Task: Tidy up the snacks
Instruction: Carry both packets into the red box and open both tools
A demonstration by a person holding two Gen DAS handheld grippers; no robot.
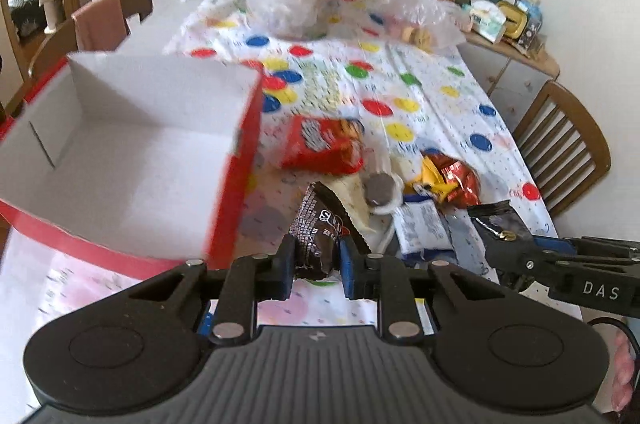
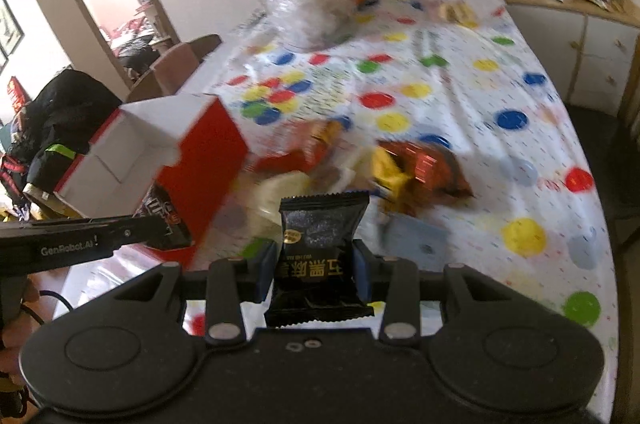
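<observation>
Snacks are hanging pinched, a brown pack (image 1: pixel 316 248) in the left claw (image 1: pixel 317 266) and a black pack (image 2: pixel 320 244) in the right claw (image 2: pixel 316 270), and either could be slipping before reaching the box (image 1: pixel 132 160) at ten o'clock.

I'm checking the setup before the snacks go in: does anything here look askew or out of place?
The red box is tipped on its side, its empty white inside facing the camera rather than up. The remaining snacks lie in a loose heap on the spotted tablecloth. Nothing looks spilled or torn.
</observation>
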